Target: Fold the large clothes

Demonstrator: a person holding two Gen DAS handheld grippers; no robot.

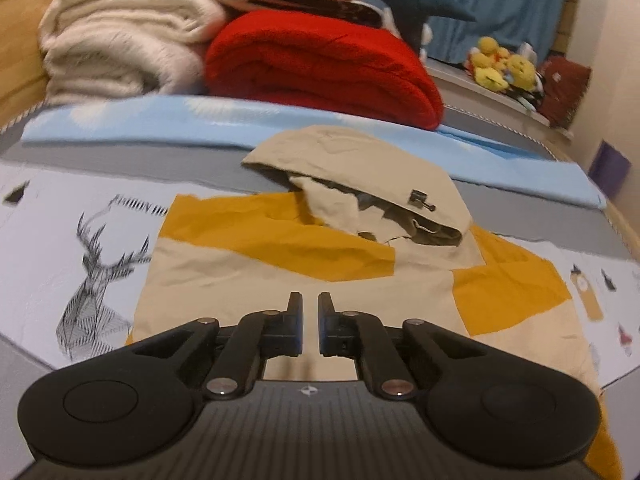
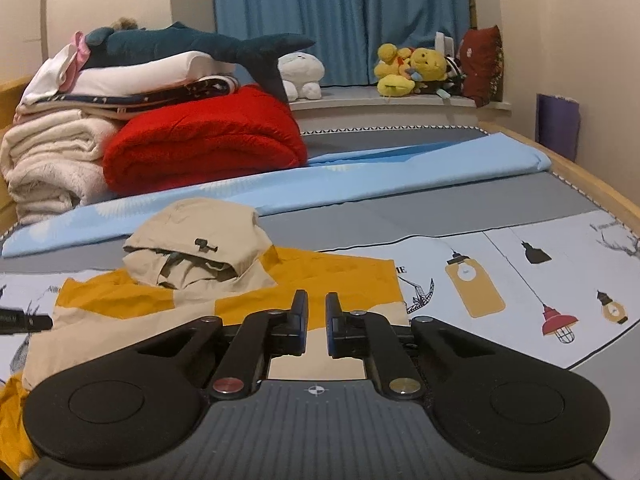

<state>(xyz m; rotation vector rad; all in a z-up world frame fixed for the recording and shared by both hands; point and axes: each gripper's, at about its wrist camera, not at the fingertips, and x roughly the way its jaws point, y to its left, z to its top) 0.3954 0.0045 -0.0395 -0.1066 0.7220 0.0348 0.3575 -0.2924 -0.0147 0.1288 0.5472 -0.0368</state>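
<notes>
The hooded jacket (image 1: 304, 264), beige with mustard-yellow panels, is taken here as the landmark; it is laid flat on the printed bed cover (image 1: 52, 248).

In the left wrist view, a deer drawing (image 1: 96, 280) is seen on the cover just left of the jacket. The left gripper (image 1: 310, 306) is held over the near beige part of the jacket, and its jaws are brought almost together, with only a narrow gap; no cloth is seen between them, and whether the tips touch the fabric cannot be told. The beige hood (image 1: 360, 168) is lying at the far end of the jacket, beyond the fingertips, with a dark cord stopper (image 1: 420, 200) on its edge. Behind the jacket a light blue sheet (image 1: 160, 128) is spread, and behind that a cream blanket (image 1: 120, 52) and a red blanket (image 1: 320, 64) are stacked.

In the right wrist view, the jacket (image 2: 160, 300) is placed left of and below the right gripper (image 2: 316, 306), whose tips are over the jacket's right edge. These jaws too are nearly closed and nothing is gripped between them. To the right of the jacket, an anchor drawing (image 2: 420, 292) and lamp drawings (image 2: 560, 320) are printed on the cover. Far behind the jacket, yellow plush toys (image 2: 412, 68) are set on a ledge in front of a blue curtain (image 2: 340, 12).
</notes>
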